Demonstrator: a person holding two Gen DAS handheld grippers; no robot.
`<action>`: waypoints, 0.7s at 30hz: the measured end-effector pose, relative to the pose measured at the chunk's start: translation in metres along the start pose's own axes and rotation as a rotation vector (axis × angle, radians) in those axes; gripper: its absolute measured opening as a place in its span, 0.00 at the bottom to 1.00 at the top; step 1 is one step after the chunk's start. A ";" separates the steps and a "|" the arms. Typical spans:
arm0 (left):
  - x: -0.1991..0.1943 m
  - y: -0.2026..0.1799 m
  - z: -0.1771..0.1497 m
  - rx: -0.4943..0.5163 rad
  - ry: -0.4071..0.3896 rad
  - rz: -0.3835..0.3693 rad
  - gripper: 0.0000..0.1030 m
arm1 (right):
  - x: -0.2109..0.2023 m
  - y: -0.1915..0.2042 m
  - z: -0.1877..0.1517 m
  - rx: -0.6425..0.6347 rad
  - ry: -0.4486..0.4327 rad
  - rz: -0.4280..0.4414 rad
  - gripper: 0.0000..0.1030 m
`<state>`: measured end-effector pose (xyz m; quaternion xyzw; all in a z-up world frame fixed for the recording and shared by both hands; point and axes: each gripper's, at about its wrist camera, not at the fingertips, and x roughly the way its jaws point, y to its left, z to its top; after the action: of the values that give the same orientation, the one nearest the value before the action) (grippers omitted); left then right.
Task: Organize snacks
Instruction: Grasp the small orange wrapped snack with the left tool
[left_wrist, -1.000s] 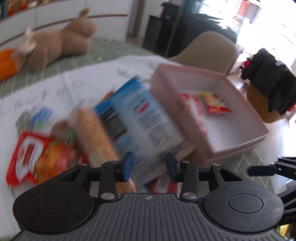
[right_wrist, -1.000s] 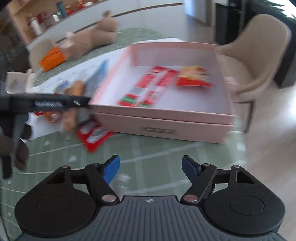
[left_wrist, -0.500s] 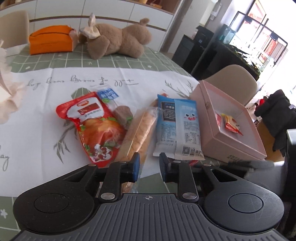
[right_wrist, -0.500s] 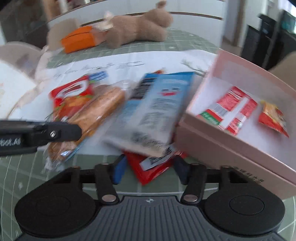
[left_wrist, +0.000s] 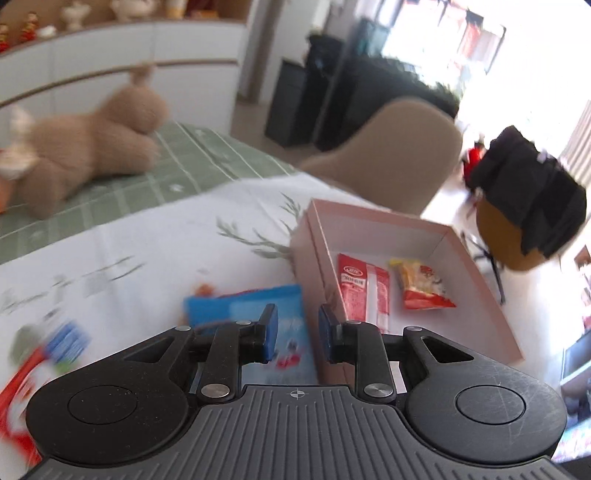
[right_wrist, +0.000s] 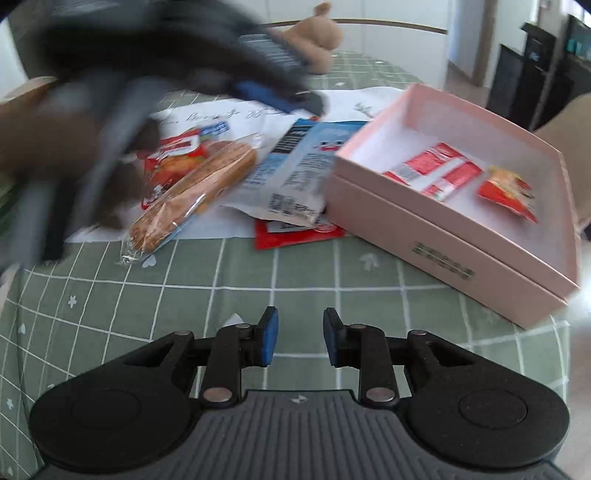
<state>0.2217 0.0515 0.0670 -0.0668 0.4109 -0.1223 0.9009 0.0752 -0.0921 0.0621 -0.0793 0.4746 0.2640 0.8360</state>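
Holding nothing, both grippers' fingers (left_wrist: 267, 328) part-open; pink box (right_wrist: 443, 236) contains 2 packets (right_wrist: 436, 171).

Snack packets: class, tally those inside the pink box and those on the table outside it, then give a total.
Inside the pink box: 2 (red sachet, orange bag)
Outside on the table: 4 (bread stick, blue packet, red bag, flat red packet)
Total: 6

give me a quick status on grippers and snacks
Left gripper open, empty, over blue packet. Right gripper open, empty. Two snacks in pink box. Nothing blocking.

Left gripper (left_wrist: 295, 332) hovers over blue packet (left_wrist: 255, 306), empty.
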 end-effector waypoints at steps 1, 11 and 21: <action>0.012 -0.003 0.003 0.038 0.020 0.009 0.26 | -0.002 -0.002 -0.001 0.002 0.000 -0.013 0.31; -0.001 -0.009 -0.043 0.229 0.056 0.007 0.23 | -0.028 -0.042 -0.044 0.104 -0.010 -0.115 0.63; -0.025 -0.015 -0.089 0.296 0.090 0.106 0.26 | -0.039 -0.038 -0.056 0.077 -0.024 -0.085 0.68</action>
<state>0.1362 0.0426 0.0303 0.0940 0.4315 -0.1366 0.8867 0.0369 -0.1600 0.0603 -0.0637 0.4706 0.2107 0.8544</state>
